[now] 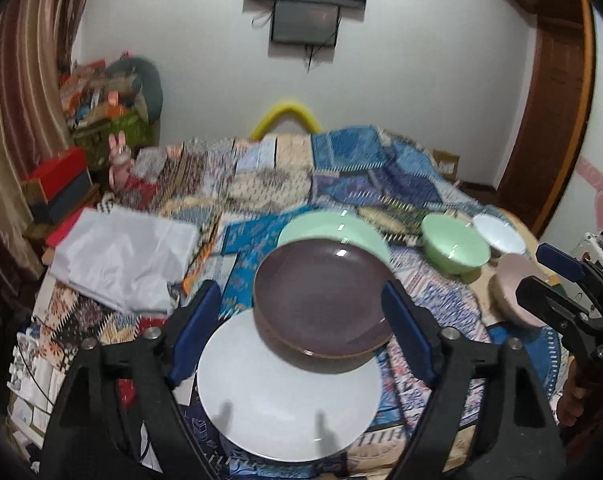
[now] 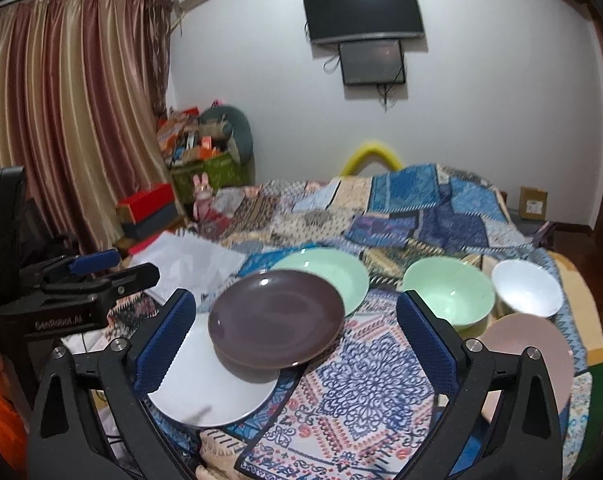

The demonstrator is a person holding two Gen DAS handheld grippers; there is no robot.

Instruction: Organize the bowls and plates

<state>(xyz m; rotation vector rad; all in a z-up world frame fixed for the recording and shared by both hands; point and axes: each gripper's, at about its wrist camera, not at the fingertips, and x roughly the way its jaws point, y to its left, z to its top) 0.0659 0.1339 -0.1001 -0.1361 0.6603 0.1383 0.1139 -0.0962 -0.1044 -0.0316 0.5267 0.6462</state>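
We find the brown plate resting tilted across the white plate and the green plate on the quilt-covered bed. Three bowls, green, white and pink, sit to the right. The left hand-held gripper stands open around the brown plate, holding nothing. The right hand-held gripper is wide open, empty. Risk: pads closing on the tilted rim may skid the plate off the soft, uneven quilt.
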